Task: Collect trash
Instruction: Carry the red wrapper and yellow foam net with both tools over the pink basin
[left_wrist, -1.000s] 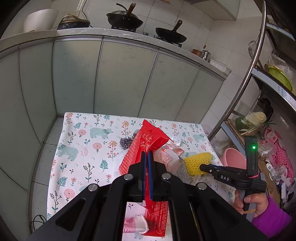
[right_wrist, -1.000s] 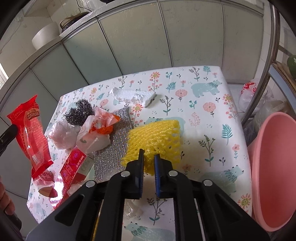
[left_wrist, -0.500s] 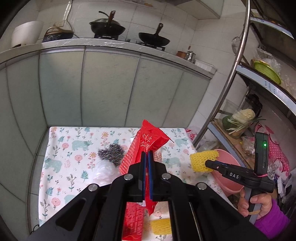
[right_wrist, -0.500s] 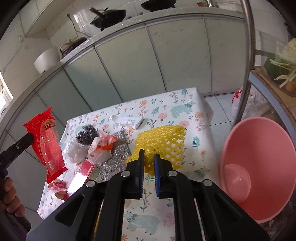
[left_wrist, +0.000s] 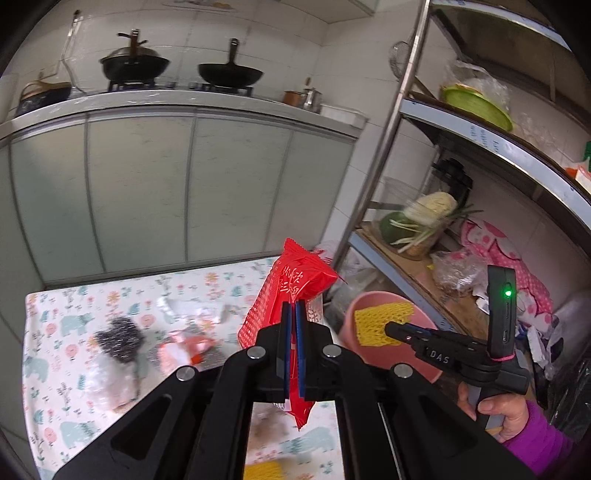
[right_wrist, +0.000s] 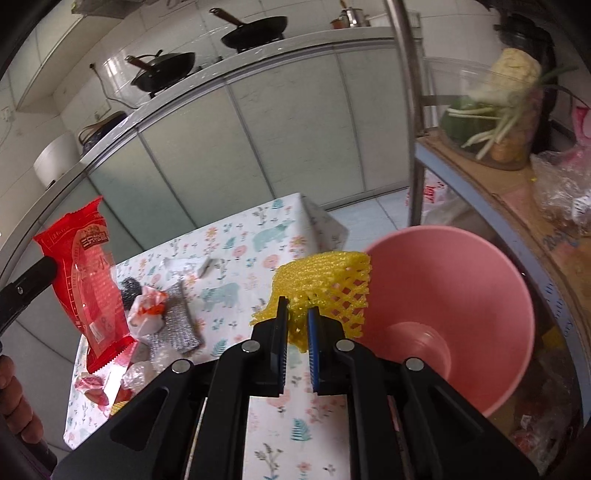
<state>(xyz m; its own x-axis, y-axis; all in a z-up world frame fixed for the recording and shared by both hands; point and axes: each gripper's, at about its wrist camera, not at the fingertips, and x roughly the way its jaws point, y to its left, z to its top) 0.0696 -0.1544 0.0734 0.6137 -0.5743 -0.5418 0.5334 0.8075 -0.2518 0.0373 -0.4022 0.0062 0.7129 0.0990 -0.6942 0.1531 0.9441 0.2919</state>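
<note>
So you're mid-haul right now, carrying two bits of trash off the table with the floral bear-print cloth (right_wrist: 266, 236) toward the pink plastic bin (right_wrist: 480, 295). Your left gripper (left_wrist: 294, 314) is pinching its jaws fully together on the crinkly red plastic snack wrapper (left_wrist: 295, 284), which is hanging in the air above the table edge, sticking up toward 12 o'clock from the pads with its tail dangling below. Your right gripper (right_wrist: 297, 321) is clamping nearly closed on the squashed yellow foam fruit netting (right_wrist: 325, 284), and in the right wrist view that netting is sitting just at the bin's rim, with the bin opening off toward 3 o'clock of it. In the left wrist view the bin (left_wrist: 406, 354) is showing at about 3 o'clock of the wrapper, partly behind the right gripper's nose. I'd say the drop step is what's coming: you're probably wanting the netting properly over the bin mouth before letting those jaws go, then swinging the wrapper over toward the same spot. There's plenty left on the cloth too, like the dark steel-wool scrubber (right_wrist: 131, 288), the crumpled white and orange plastic bag (right_wrist: 147, 314) and the silver mesh scouring pad (right_wrist: 177, 325), all clustering toward 9 o'clock of the netting.
</note>
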